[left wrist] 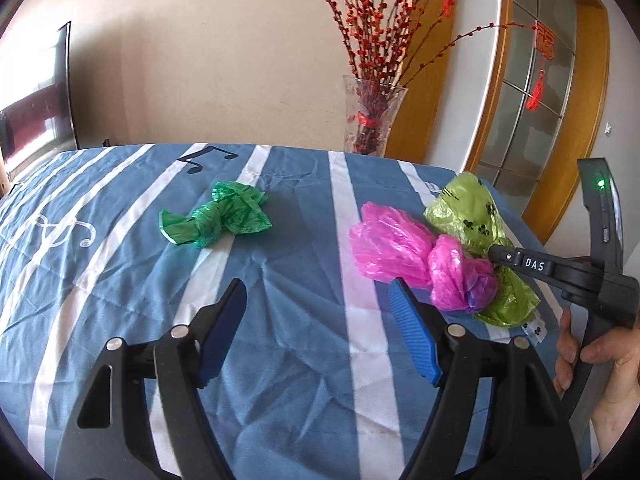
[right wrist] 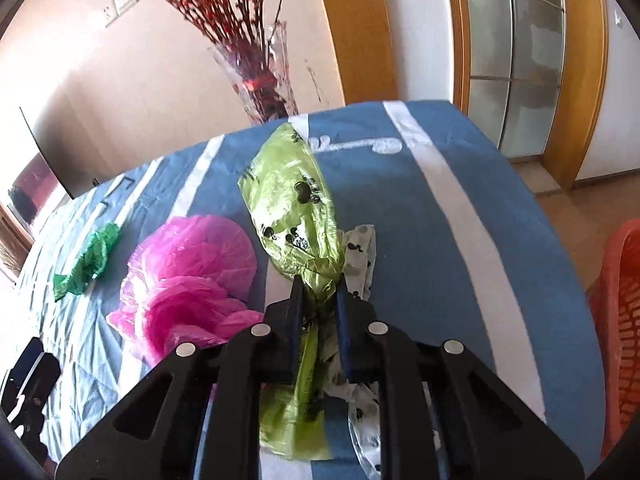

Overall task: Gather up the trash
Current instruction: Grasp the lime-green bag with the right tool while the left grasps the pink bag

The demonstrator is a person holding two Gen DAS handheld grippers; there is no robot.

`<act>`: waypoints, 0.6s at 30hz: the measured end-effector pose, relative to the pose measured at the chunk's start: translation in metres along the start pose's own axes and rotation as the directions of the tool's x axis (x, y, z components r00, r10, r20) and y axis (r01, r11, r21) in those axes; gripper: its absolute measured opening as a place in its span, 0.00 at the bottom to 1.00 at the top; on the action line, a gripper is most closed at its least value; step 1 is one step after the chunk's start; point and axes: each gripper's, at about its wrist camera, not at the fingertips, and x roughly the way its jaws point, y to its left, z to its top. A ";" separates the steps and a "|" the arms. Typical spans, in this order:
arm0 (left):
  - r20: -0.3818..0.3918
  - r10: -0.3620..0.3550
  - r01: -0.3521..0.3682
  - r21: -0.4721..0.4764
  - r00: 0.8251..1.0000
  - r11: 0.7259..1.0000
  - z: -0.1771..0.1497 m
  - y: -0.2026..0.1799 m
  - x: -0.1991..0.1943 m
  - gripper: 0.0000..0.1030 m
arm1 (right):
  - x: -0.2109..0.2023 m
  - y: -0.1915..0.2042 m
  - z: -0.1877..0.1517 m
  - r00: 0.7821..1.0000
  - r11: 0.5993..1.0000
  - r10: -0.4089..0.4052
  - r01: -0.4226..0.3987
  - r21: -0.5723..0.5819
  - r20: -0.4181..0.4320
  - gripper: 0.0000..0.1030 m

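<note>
Three knotted plastic bags lie on the blue striped cloth (left wrist: 288,340). A dark green bag (left wrist: 218,216) (right wrist: 86,262) sits far left. A pink bag (left wrist: 400,248) (right wrist: 192,272) lies in the middle. Beside it on the right is a lime green bag (left wrist: 468,208) (right wrist: 292,204) with black paw prints. My right gripper (right wrist: 319,284) (left wrist: 494,254) is shut on the lime bag's twisted neck. A white spotted bag (right wrist: 362,256) lies partly under the lime one. My left gripper (left wrist: 316,292) stands open over bare cloth, just left of the pink bag, with nothing between its blue pads.
A glass vase (left wrist: 372,120) (right wrist: 268,76) of red berry branches stands behind the table's far edge. An orange-red slotted basket (right wrist: 618,320) sits off the table's right side. A person's hand (left wrist: 600,360) holds the right gripper's handle. A dark screen (left wrist: 36,100) stands at far left.
</note>
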 end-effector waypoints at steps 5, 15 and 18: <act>-0.013 -0.051 0.051 0.019 0.999 0.999 0.005 -0.018 0.005 0.70 | -0.033 -0.013 0.001 0.996 0.999 0.033 -0.036 0.037 0.079 0.14; -0.099 -0.164 0.167 0.020 0.981 0.986 0.024 -0.076 0.047 0.70 | -0.087 -0.065 -0.015 0.988 0.992 -0.013 -0.007 0.128 0.154 0.14; -0.136 -0.143 0.149 0.037 0.980 0.988 0.024 -0.088 0.064 0.69 | -0.093 -0.078 -0.022 0.989 0.990 -0.035 0.013 0.143 0.146 0.14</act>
